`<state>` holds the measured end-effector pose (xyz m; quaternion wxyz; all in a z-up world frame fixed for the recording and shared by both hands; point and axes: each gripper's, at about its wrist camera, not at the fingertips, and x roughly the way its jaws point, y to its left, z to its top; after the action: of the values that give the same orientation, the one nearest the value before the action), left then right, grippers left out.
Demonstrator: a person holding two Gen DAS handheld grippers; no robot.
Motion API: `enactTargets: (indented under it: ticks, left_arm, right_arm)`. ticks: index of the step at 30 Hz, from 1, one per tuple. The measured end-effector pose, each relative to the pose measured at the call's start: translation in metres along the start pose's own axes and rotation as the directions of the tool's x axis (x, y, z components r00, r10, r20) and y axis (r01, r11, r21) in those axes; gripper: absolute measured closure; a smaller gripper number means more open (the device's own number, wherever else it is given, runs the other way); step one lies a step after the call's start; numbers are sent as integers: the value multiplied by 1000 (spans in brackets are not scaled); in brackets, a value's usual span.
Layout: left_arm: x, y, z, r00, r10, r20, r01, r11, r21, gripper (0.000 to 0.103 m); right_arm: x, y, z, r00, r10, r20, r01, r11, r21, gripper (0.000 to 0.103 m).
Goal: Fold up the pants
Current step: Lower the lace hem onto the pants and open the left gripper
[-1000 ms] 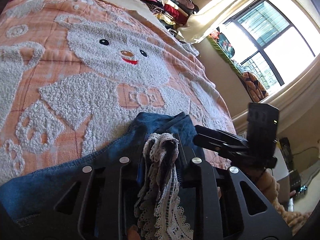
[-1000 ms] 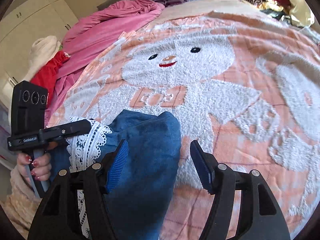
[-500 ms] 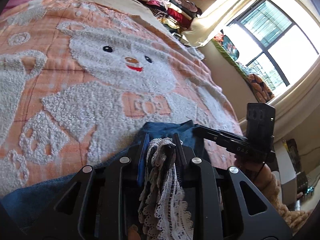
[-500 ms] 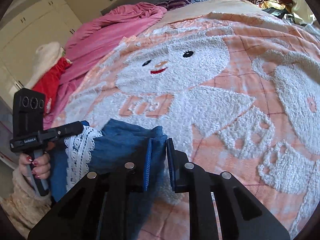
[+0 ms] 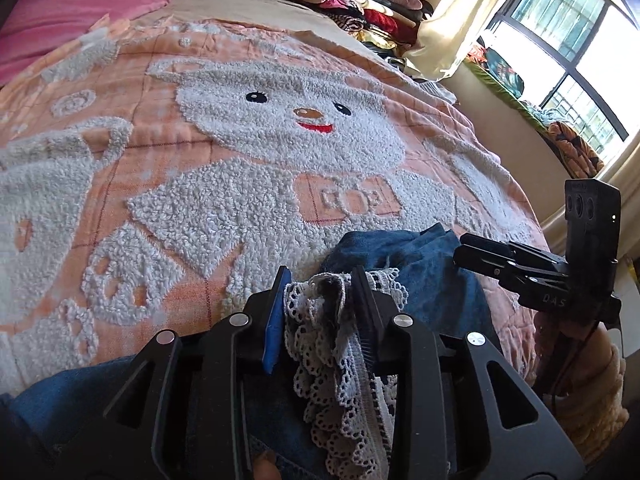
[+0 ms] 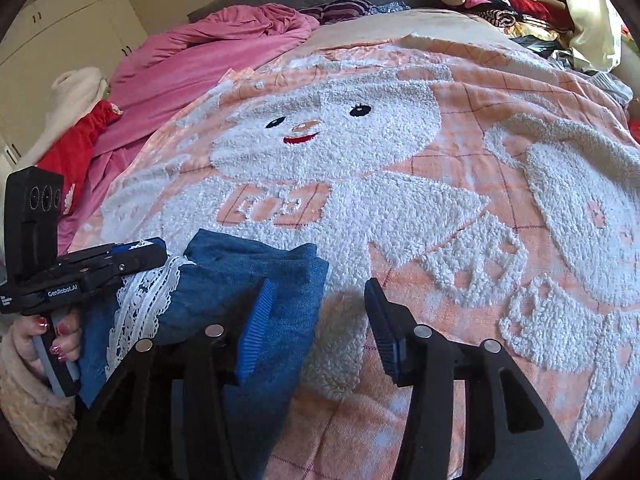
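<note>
Blue denim pants with a white lace hem lie bunched at the near edge of the bed. My left gripper is shut on the lace hem and the denim under it. It also shows in the right wrist view, at the left. My right gripper is open, its left finger resting on the folded denim, nothing between the jaws. It shows in the left wrist view to the right of the pants.
The bed is covered by an orange blanket with a white snowman. A pink quilt and red cloth lie at the far left. A pile of folded clothes sits at the far end, by a window.
My right gripper was open, shut on the denim edge half a second ago, and has opened again, letting the denim go. Both grippers have moved forward over the blanket. The left stays shut on the lace.
</note>
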<state>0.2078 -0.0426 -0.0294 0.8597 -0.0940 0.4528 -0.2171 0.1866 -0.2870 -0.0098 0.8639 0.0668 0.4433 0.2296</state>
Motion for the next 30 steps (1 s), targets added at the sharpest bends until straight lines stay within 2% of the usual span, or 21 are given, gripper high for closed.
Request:
enactTargets:
  ticks: [3,5,10,13,18,21,30]
  left_arm:
    - [-6,-4,-1,1000,7,10,-7,1000,8,79]
    - [-10,-6,-1,1000,15,18,-15,1000,15,77]
    - [-20,-11,-3,999,12,36,-13,1000,17,71]
    - [-23,-14,-3,999,13,41,-13,1000,19,69]
    - [-31,-17,-4,998,15,57,-16,1000,18,62]
    - [-35,-20,-4,998,15,55,-16,1000,16,60]
    - [-59,-31,-18,996,11,87,-12,1000,13,48]
  right_arm:
    - [-10,0,-4,999,27,18,-27,999,24,53]
    - [-16,1,-6,999,37,31,-38,999,38,46]
    - [-29,6,-11,998,38,50,-40,999,35,45]
    - [-33,9,-13,998,26,52,-28,999,35,35]
    - [-42,16,-17,998,10,63,-11,1000,21,33]
    - [-50,21,-19,997,-7,78,6,1000,9,26]
    - [-78,33,-33,993,7,117,-8,1000,6,25]
